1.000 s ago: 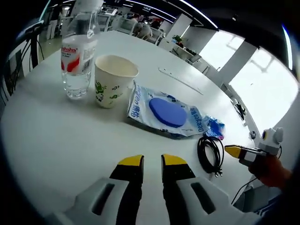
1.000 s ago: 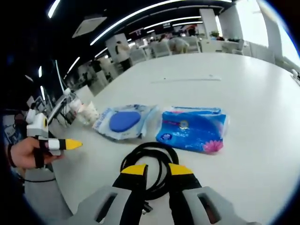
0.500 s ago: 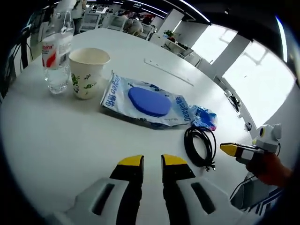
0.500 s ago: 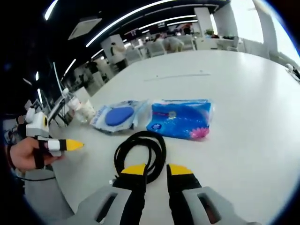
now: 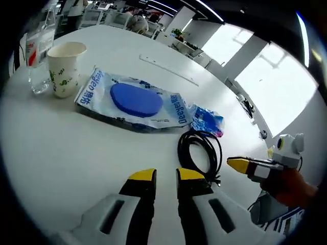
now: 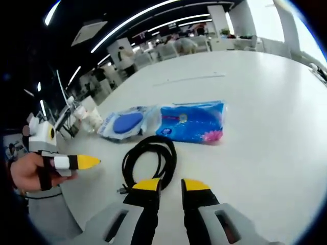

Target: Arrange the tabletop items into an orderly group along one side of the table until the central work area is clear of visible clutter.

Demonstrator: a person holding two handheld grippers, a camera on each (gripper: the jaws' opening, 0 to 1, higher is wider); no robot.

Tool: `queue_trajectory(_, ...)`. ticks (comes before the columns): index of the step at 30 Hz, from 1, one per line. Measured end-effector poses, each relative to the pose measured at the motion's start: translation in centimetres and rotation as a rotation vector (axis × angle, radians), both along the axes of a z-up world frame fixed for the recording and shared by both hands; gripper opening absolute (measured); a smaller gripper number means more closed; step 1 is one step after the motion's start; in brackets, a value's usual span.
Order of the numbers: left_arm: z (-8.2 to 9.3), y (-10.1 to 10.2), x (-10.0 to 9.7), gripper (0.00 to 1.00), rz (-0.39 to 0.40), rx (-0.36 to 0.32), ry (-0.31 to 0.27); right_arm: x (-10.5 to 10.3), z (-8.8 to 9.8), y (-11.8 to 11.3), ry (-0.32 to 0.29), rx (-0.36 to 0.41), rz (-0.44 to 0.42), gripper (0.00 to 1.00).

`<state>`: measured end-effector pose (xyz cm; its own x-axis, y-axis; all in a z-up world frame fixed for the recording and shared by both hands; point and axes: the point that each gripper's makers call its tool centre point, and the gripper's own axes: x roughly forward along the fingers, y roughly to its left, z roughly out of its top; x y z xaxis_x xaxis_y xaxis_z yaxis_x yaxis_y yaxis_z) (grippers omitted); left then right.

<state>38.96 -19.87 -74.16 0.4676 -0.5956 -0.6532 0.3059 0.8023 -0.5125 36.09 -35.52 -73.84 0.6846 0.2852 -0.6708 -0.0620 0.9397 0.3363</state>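
Counter (image 5: pixel 61 153): white and round-edged, carrying every item; an office with desks and ceiling lights lies behind it.
Left gripper (image 5: pixel 166 176): hovers low over the bare counter, its yellow-tipped jaws a narrow gap apart with nothing between them.
Right gripper (image 6: pixel 167 185): jaws likewise slightly parted and empty, the tips just short of the cable; in the left gripper view it comes in from the right, held by a hand (image 5: pixel 291 186).
Black cable (image 6: pixel 148 158): coiled in a loop, lying flat near both grippers.
Blue tissue pack (image 6: pixel 191 121): just beyond the cable, beside the clear packet.
Clear packet with blue disc (image 5: pixel 133 99): flat at mid-counter, its end against the tissue pack.
Paper cup (image 5: pixel 65 69): upright at the far left, close beside a water bottle (image 5: pixel 38 56) — both well apart from the cable.
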Motion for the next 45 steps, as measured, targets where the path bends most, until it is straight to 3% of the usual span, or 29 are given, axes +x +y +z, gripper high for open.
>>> queue_trajectory(8, -0.3, -2.1, -0.4, 0.14, -0.006, -0.031, 0.021, 0.5, -0.3, 0.7, 0.002, 0.029, -0.006, 0.13)
queue_trajectory(17, 0.3, -4.1, 0.7, 0.16, -0.023, -0.049, 0.019, 1.0, -0.5, 1.0, 0.007, 0.047, -0.014, 0.11)
queue_trajectory(25, -0.8, -4.3, 0.9, 0.12, -0.038, -0.003, 0.029, 1.5, -0.8, 1.4, 0.015, 0.046, 0.005, 0.09)
queue_trajectory(32, -1.7, -5.0, -0.1, 0.02, -0.053, 0.012, 0.046, 1.2, -1.1, 1.7, 0.028, 0.025, 0.044, 0.03)
queue_trajectory(45, -1.9, -4.6, -0.4, 0.03, -0.071, 0.04, 0.046, 0.9, -1.4, 2.3, 0.029, 0.026, 0.064, 0.03)
